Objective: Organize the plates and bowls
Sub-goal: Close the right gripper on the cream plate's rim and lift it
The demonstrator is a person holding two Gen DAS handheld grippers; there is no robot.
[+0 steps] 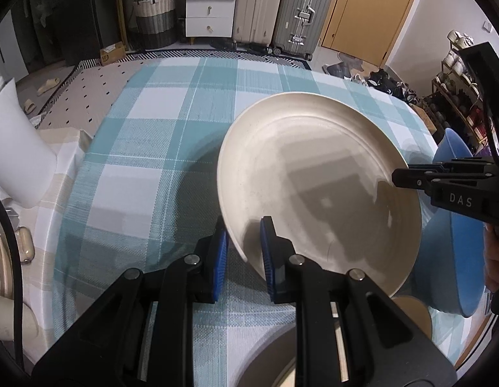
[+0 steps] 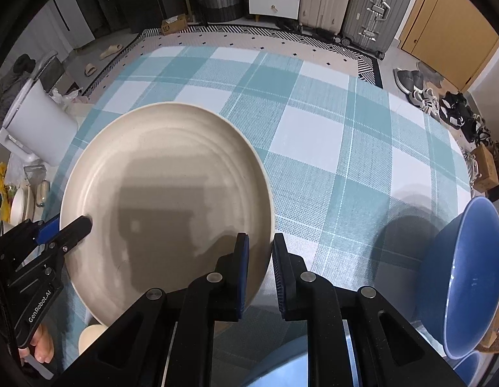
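Note:
A large cream plate (image 1: 314, 177) (image 2: 169, 167) hangs tilted above the checked tablecloth (image 1: 152, 129), casting a shadow on it. My left gripper (image 1: 244, 229) is shut on its near left rim, one blue pad inside and one underneath. My right gripper (image 2: 260, 242) is shut on the opposite rim; in the left wrist view the right gripper (image 1: 397, 177) reaches in from the right. In the right wrist view the left gripper (image 2: 82, 222) pinches the plate's left edge. A blue bowl (image 2: 468, 274) (image 1: 452, 251) stands at the right of the plate.
A second blue bowl (image 2: 468, 367) sits under the first. A small cream bowl (image 2: 91, 335) lies below the plate's near edge. A white bin (image 1: 17, 148) stands left of the table. Suitcases (image 1: 301, 9), drawers and shoes are on the floor beyond.

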